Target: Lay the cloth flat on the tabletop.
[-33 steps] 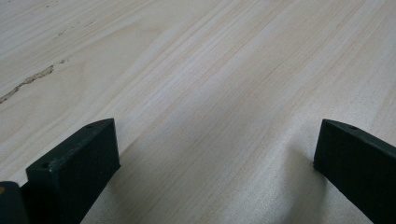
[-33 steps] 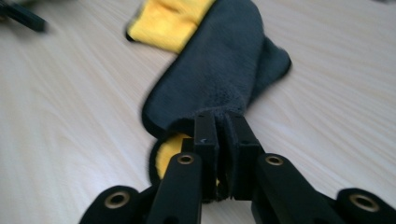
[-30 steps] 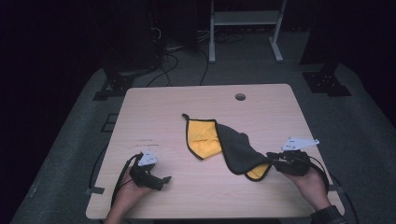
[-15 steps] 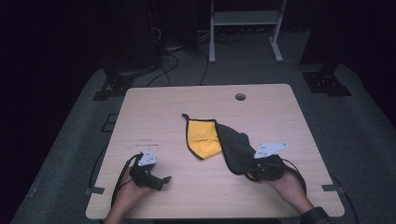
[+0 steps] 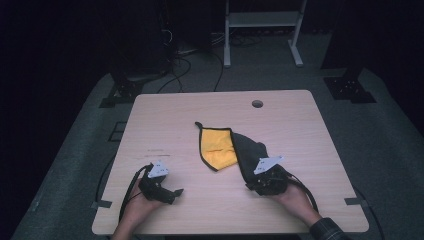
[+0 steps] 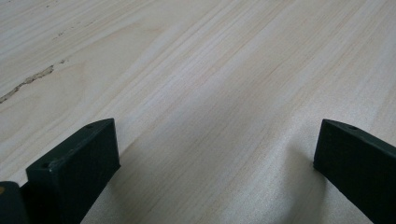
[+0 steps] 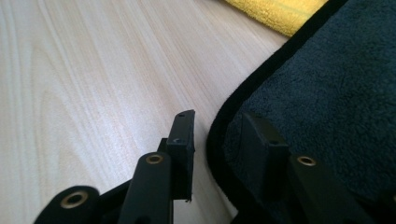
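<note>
A cloth, yellow (image 5: 219, 149) on one face and dark grey (image 5: 247, 150) on the other, lies mid-table with its right part folded over so the dark face is up. My right gripper (image 5: 250, 186) sits at the cloth's near corner. In the right gripper view its jaws (image 7: 218, 135) stand close together with the cloth's black hem between them, the dark pile (image 7: 336, 93) to the right and a yellow strip (image 7: 280, 11) beyond. My left gripper (image 5: 175, 192) rests near the front left of the table, its jaws (image 6: 215, 158) wide apart over bare wood.
The light wooden table (image 5: 165, 125) has a cable hole (image 5: 257, 103) near its far edge. A white metal frame (image 5: 260, 20) and dark stands are on the floor behind. Cables trail from both grippers off the front edge.
My right gripper has moved left along the front of the table, taking the cloth's near corner with it, so more of the dark face covers the yellow. The left gripper has stayed put.
</note>
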`<state>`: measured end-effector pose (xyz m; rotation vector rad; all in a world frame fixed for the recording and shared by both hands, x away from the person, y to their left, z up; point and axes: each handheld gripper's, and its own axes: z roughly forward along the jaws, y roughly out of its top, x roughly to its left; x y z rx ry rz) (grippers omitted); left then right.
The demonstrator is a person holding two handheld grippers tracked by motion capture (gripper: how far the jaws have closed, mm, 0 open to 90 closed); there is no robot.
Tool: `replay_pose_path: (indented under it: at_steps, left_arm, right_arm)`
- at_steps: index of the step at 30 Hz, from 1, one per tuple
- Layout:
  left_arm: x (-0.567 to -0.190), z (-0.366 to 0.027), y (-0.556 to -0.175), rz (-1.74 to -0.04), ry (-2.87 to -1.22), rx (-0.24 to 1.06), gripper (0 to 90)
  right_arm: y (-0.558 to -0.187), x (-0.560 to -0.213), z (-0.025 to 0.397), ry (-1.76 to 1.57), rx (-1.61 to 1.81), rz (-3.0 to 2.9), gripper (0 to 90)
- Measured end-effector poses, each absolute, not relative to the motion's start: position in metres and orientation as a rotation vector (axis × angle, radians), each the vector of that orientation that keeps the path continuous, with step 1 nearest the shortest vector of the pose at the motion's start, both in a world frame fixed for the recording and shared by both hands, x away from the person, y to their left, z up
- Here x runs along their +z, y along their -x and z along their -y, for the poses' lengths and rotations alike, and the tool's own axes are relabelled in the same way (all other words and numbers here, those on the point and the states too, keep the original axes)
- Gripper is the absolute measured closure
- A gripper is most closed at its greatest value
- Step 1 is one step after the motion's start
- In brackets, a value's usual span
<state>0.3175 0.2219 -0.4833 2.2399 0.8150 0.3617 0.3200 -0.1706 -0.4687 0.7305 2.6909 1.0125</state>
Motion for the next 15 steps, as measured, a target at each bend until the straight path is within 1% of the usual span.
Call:
replay_pose_path:
  at_steps: [3, 5, 6, 7, 8, 11, 15]
  left_arm:
    - [-0.483, -0.222, -0.317, -0.815, -2.240, 0.362, 0.0]
    - [-0.483, -0.222, -0.317, -0.815, -2.240, 0.362, 0.0]
    - [-0.483, -0.222, -0.317, -0.815, -2.240, 0.362, 0.0]
    - [-0.483, -0.222, -0.317, -0.815, -2.240, 0.362, 0.0]
    - [-0.483, -0.222, -0.317, -0.815, -2.240, 0.362, 0.0]
    - [-0.483, -0.222, -0.317, -0.815, -2.240, 0.362, 0.0]
    - [-0.483, -0.222, -0.318, -0.812, -2.241, 0.361, 0.0]
  right_arm:
    - [-0.320, -0.469, 0.170, -0.719, 1.000, -2.676, 73.3]
    - [-0.320, -0.469, 0.171, -0.721, 1.002, -2.665, 74.8]
    - [-0.319, -0.470, 0.171, -0.728, 0.996, -2.648, 79.4]
    - [-0.319, -0.470, 0.171, -0.728, 0.996, -2.648, 79.4]
    - [-0.319, -0.470, 0.171, -0.734, 0.992, -2.638, 82.3]
    - [-0.318, -0.469, 0.171, -0.731, 0.981, -2.641, 83.2]
    - [-0.318, -0.460, 0.175, -0.724, 1.020, -2.617, 83.6]
